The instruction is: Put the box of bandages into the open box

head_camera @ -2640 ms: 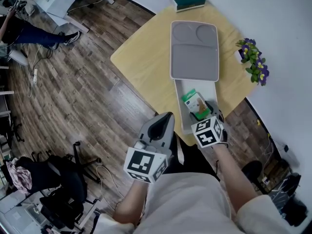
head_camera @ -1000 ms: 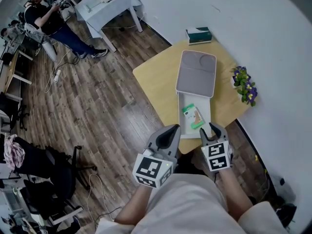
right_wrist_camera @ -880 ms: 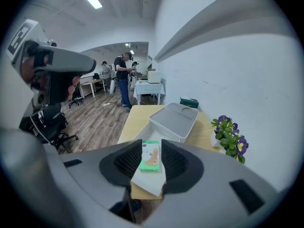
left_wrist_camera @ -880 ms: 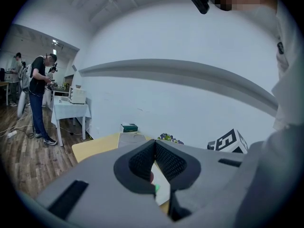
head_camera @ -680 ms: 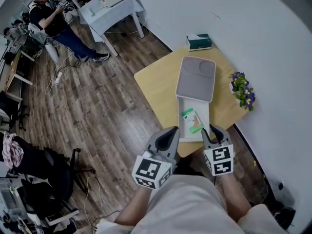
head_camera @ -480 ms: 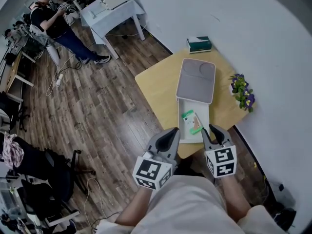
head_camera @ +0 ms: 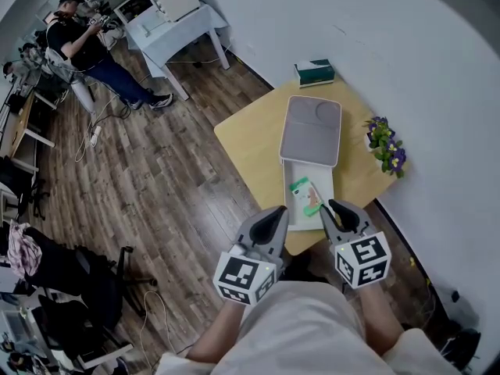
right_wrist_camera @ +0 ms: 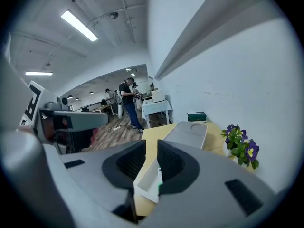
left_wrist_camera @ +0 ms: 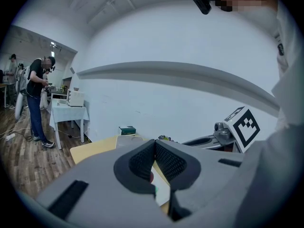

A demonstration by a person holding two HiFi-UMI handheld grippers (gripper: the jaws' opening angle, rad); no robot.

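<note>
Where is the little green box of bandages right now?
In the head view, the box of bandages lies inside the open white box on the yellow table, just below the grey lid and left of the purple flowers.

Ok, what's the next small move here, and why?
Probably just draw the right tongs back and rest: the bandage box already lies inside the open box, and those tongs, whose jaws have just been closing, hold nothing.
</note>
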